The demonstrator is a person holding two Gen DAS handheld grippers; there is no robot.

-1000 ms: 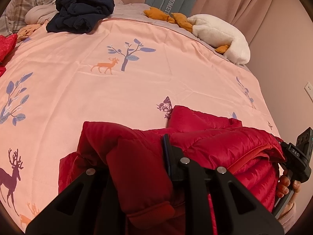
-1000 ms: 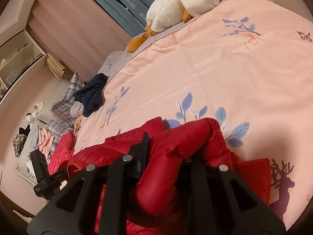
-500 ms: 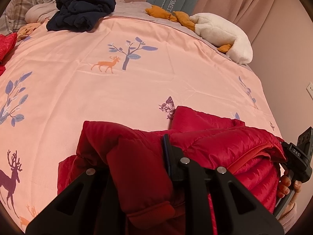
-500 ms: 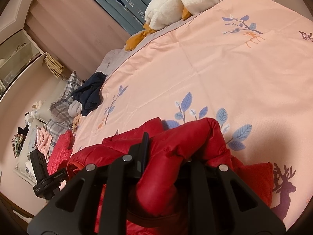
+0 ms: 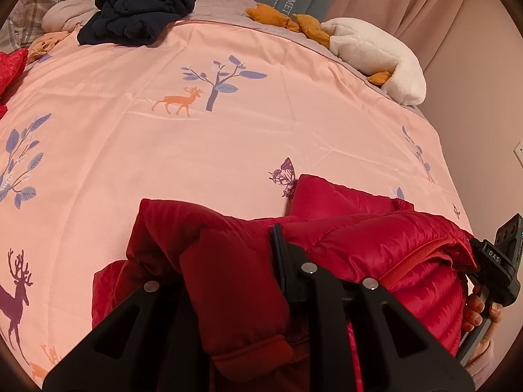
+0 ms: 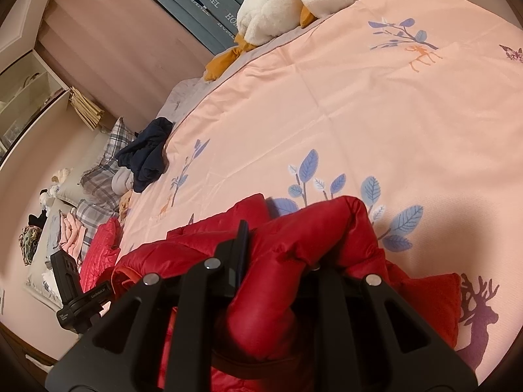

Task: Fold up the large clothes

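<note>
On my far left, at the bed's edge, another red garment (image 5: 11, 68) lies by the plaid pillows (image 6: 98, 179), with a crumpled navy garment (image 5: 140, 9) at the top of the pink quilt (image 5: 228, 137). Nearer me, my left gripper (image 5: 225, 261) is clamped on a thick fold of the red puffer jacket (image 5: 376, 245); the padded cloth bulges up between its fingers (image 5: 281, 261), and the cuffed end of the fold hangs down toward the camera. The jacket sits bunched at the near edge of the quilt, part of it lifted off the bed, its far edge just touching the printed butterfly (image 5: 282, 176). Further right, my right gripper (image 6: 278, 261) pinches another fat roll of the same jacket, which arches over its fingers. From the left camera I see the right gripper's handle, held in a hand (image 5: 477, 310), at the jacket's right side. At the far right, a white plush toy (image 5: 376, 55) with orange feet rests against the headboard.
</note>
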